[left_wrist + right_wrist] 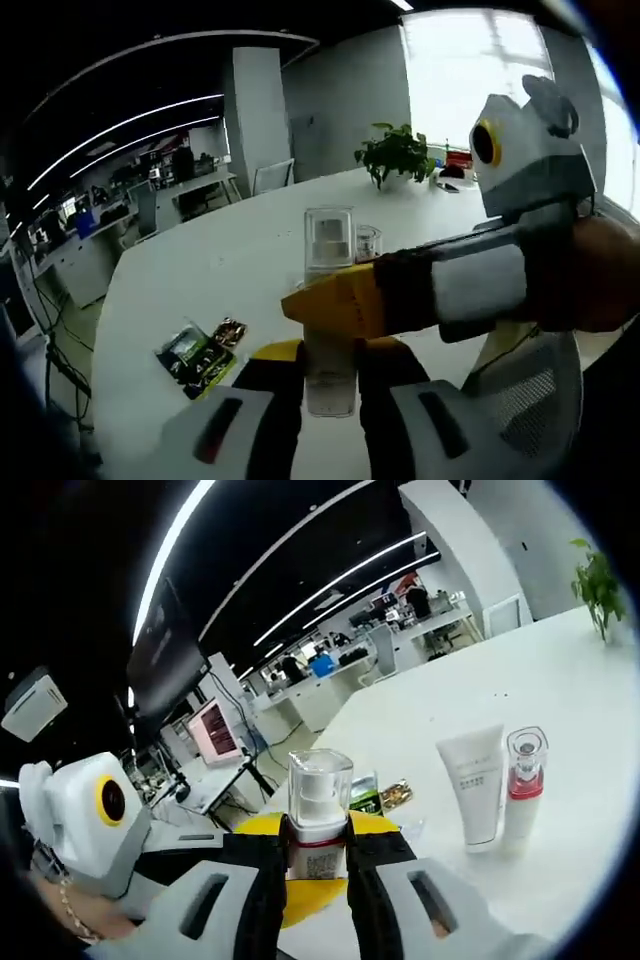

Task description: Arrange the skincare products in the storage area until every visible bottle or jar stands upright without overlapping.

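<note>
Clearly, in the left gripper view the left hand-held gripper [330, 375] clamps a clear bottle [329, 300] above the desk [220, 270], steadying it while the right hand-held gripper [330, 305] grips it too. In the right gripper view the right hand-held gripper [318, 865] holds the bottle [319, 815] upright; a white tube [474, 785] and a red-banded bottle [523, 780] already stand nearby.

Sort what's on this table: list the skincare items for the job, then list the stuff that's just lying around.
For the job:
- clear-capped pump bottle, between both hand-held grippers' jaws
- white tube, standing upright
- red-banded bottle, upright beside the tube
- small clear jar

Lying about:
- snack packets
- potted plant
- red item near the plant, too small to identify
</note>
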